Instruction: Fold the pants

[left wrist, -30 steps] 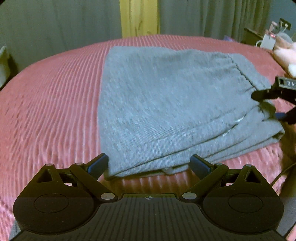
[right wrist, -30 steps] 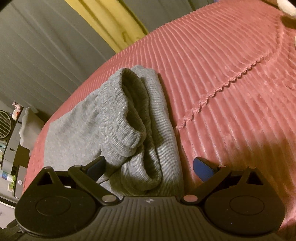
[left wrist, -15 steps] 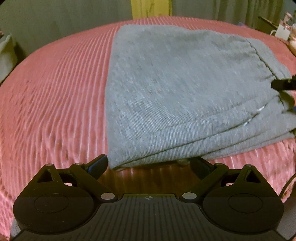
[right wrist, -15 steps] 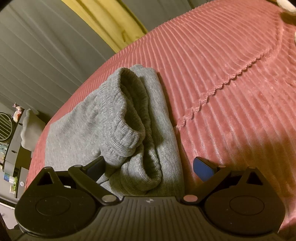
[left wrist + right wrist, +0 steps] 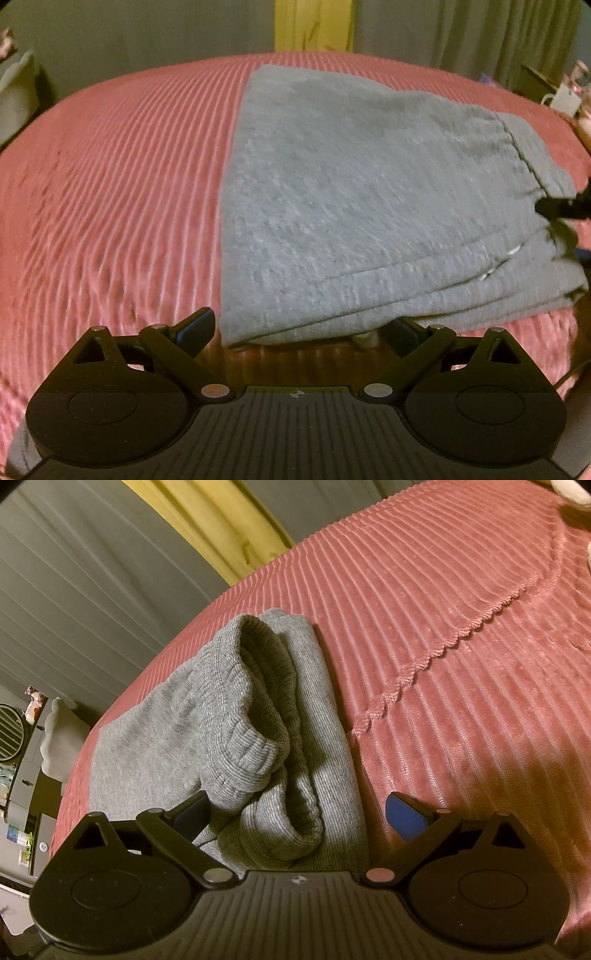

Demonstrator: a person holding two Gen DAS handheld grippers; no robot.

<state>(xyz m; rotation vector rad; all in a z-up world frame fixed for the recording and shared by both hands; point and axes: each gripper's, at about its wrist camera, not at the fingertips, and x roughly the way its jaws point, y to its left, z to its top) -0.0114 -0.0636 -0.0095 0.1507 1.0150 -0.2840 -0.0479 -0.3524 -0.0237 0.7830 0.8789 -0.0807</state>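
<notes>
Pants (image 5: 354, 206) grey, folded in layers on pink ribbed bed (image 5: 110, 192), left gripper (image 5: 299, 328) jaws spread wide at near edge, one finger seemingly under fabric, right gripper (image 5: 295, 812) jaws open straddling ribbed waistband (image 5: 255, 716)

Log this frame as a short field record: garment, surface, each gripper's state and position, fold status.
garment: grey pants, folded in stacked layers, ribbed cuffs at one end
surface: pink ribbed bedspread
left gripper: open, at near edge, one finger tucked under the layers
right gripper: open, straddling the cuffs
fold status: layers stacked, neither gripper closed on cloth
</notes>
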